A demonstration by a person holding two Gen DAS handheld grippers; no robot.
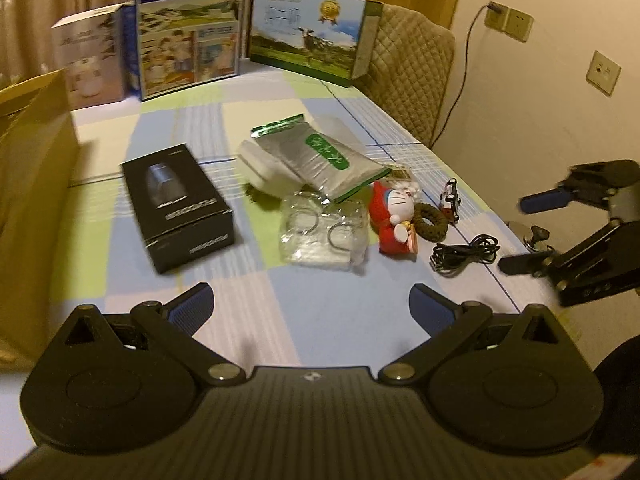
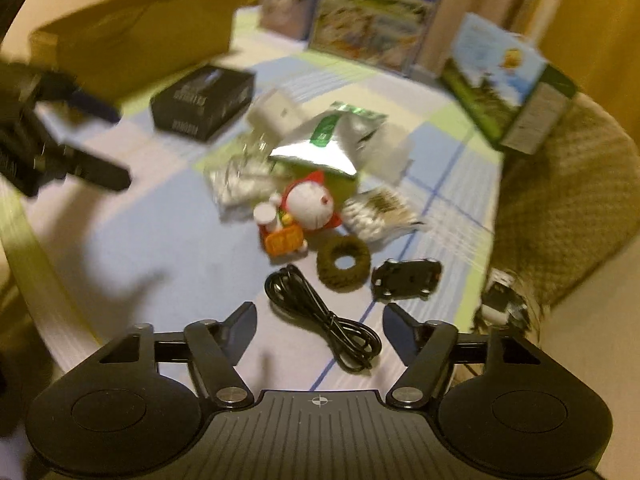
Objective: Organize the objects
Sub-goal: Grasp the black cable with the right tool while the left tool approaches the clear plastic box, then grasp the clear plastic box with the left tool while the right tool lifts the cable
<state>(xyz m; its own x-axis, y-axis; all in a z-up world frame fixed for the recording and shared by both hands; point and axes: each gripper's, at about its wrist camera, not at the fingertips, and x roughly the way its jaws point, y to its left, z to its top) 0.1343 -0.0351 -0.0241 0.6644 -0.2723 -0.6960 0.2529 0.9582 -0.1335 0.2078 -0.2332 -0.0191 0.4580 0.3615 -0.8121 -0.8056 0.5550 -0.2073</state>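
Loose objects lie on a checked tablecloth: a black box [image 1: 178,207] [image 2: 204,100], a silver pouch with a green label [image 1: 316,158] [image 2: 324,148], a clear plastic packet [image 1: 322,232], a red and white Doraemon toy [image 1: 394,210] [image 2: 304,210], a brown ring [image 1: 430,218] [image 2: 343,266], a small toy car [image 1: 450,200] [image 2: 406,280] and a coiled black cable [image 1: 466,256] [image 2: 324,326]. My left gripper [image 1: 311,312] is open and empty, near the table's front. My right gripper [image 2: 319,334] is open, just above the cable; it also shows in the left wrist view [image 1: 516,234].
A brown cardboard box [image 1: 32,184] [image 2: 132,36] stands at the left. Milk cartons and printed boxes [image 1: 188,28] [image 1: 308,36] line the back edge. A quilted chair back [image 1: 408,72] stands past the right edge of the table, below wall sockets.
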